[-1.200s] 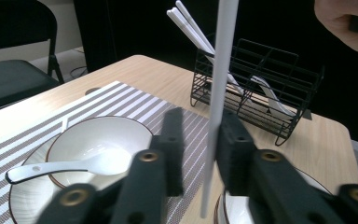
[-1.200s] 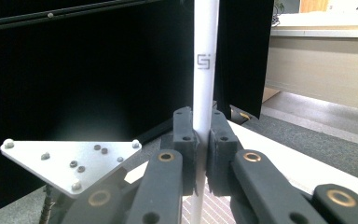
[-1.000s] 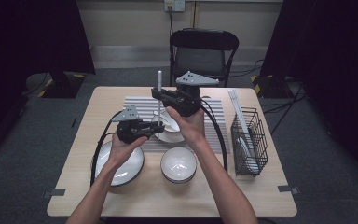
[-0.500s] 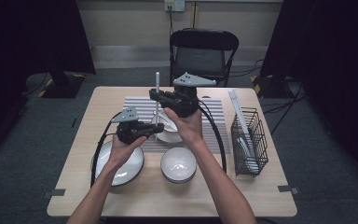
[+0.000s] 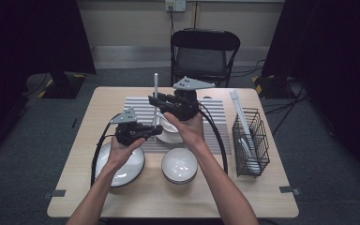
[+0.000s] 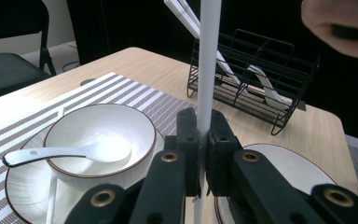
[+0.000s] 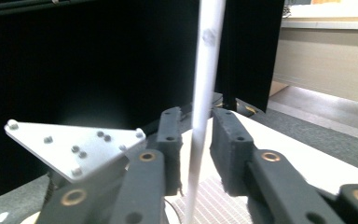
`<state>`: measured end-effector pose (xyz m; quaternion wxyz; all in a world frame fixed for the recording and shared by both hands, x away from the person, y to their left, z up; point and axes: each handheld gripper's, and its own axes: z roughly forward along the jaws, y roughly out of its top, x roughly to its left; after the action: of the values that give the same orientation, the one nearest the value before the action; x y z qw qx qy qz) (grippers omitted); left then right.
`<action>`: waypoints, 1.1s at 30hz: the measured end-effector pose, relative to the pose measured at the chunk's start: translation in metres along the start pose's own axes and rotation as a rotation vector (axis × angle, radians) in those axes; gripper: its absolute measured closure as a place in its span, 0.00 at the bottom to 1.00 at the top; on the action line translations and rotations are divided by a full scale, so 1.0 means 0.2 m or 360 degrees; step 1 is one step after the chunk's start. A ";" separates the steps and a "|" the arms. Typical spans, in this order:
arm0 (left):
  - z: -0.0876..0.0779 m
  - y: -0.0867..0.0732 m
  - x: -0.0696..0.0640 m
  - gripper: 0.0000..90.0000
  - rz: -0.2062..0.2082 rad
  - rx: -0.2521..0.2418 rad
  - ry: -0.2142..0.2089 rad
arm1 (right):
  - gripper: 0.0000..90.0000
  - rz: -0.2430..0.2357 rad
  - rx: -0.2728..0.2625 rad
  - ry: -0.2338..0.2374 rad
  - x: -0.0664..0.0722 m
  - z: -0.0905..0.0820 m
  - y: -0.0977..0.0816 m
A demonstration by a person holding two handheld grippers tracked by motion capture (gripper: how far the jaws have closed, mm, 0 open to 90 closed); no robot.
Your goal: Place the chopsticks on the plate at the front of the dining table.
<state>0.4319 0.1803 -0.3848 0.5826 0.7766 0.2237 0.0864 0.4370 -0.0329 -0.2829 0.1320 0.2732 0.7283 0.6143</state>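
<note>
A: Where is the white chopstick (image 5: 155, 96) held?

B: It is clamped upright by the left tool (image 6: 204, 154) above the bowl (image 6: 100, 140) on the striped mat (image 5: 215, 117); the right tool (image 7: 196, 140) has just been opening, and its pads are parted around the stick higher up, not pressing it.

A: How is the handover done well?

B: The left grip should be kept firm; the right tool is best drawn straight clear, so the stick isn't knocked askew.

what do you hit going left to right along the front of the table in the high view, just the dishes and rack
plate → empty bowl → black wire rack
</note>
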 end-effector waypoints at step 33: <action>-0.09 -0.04 0.03 0.96 -0.0029 -0.0018 0.0024 | 0.71 -0.0003 0.0065 -0.0096 -0.05 0.02 -0.09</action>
<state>0.4274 0.2010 -0.3878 0.5860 0.7706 0.2347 0.0882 0.4428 -0.0379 -0.3026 0.1489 0.2935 0.7367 0.5907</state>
